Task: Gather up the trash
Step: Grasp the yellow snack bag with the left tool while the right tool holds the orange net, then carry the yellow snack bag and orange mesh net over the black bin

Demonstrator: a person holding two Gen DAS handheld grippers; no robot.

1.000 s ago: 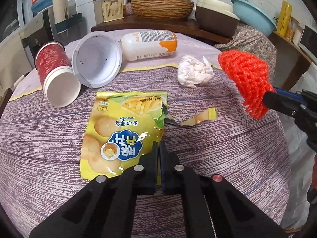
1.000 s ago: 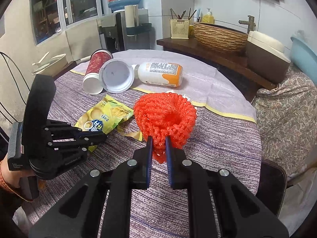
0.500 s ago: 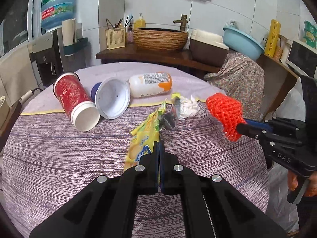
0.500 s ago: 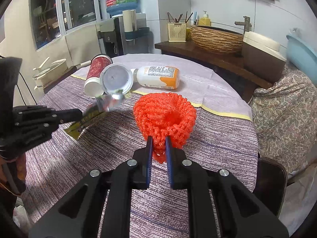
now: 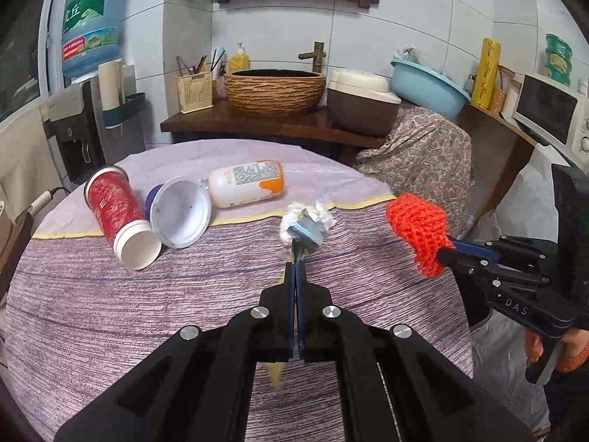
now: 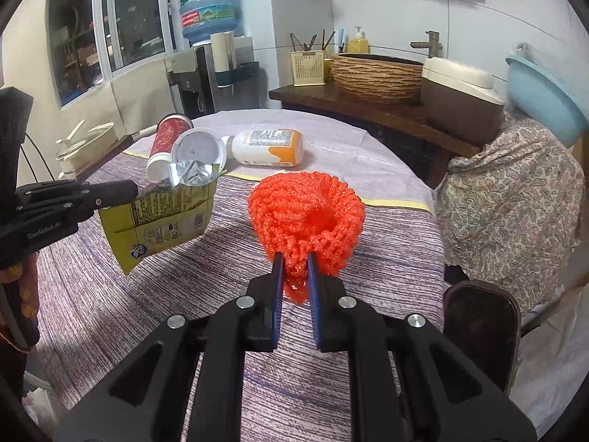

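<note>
My left gripper is shut on a yellow snack bag and holds it above the round table; in the left wrist view the bag shows edge-on with its silver inside. My right gripper is shut on an orange foam net, held above the table's right side; the net also shows in the left wrist view. On the table lie a red paper cup, a white lid, a white bottle and a crumpled tissue.
A wooden counter behind the table carries a woven basin, a brown pot and a blue basin. A water dispenser stands at the back left. A cloth-covered object stands right of the table.
My left gripper has lifted the snack bag off the table; it now hangs in the air. The right gripper still holds the orange net, about where it was.
</note>
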